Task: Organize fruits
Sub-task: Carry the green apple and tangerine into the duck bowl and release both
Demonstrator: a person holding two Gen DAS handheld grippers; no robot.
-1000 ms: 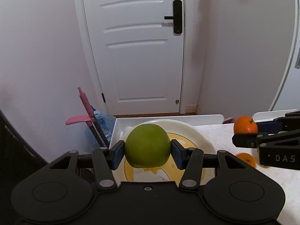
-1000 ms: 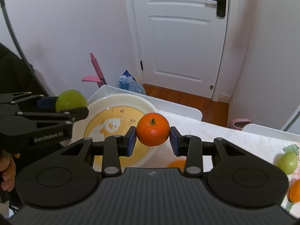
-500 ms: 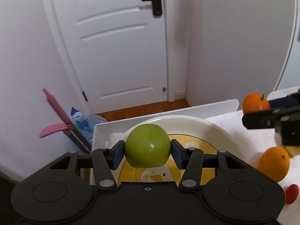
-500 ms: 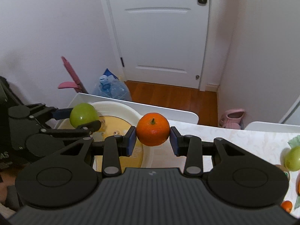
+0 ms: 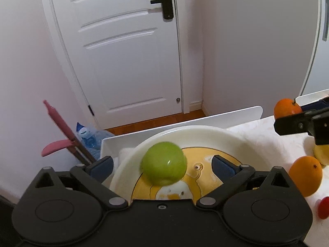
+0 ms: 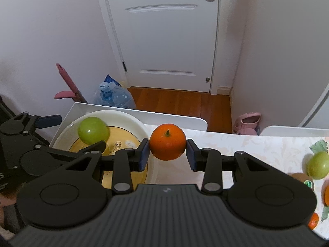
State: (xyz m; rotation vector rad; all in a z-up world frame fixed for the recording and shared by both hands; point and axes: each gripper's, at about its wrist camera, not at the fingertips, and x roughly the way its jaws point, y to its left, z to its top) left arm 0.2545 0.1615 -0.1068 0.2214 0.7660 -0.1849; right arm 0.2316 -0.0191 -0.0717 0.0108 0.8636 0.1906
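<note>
The green apple [image 5: 164,163], clamped half a second earlier between the pads of the left gripper [image 5: 162,165], has been released: the jaws have just been opened wide, and the blurred fruit is seen between them, touched by neither pad, over the white plate [image 5: 216,132] with its yellow cartoon centre. Whether the apple is already resting on the plate cannot be told. The plate is placed at the far left corner of the bench [image 6: 226,144], against the white raised edge there. In the right wrist view the same apple [image 6: 93,130] is shown over the plate's left half, with the left gripper's spread fingers on either side of it. The right gripper [image 6: 167,151] is held just right of the plate, its jaws narrowed on 1 orange [image 6: 167,142], stem upward, which is pressed by both blue pads. A second orange [image 5: 305,176] is seen on the bench to the right of the plate, and another green apple [image 6: 317,164] lies near the bench's right edge. A white door [image 6: 170,30] and a water bottle [image 6: 114,95] are seen beyond the bench.
</note>
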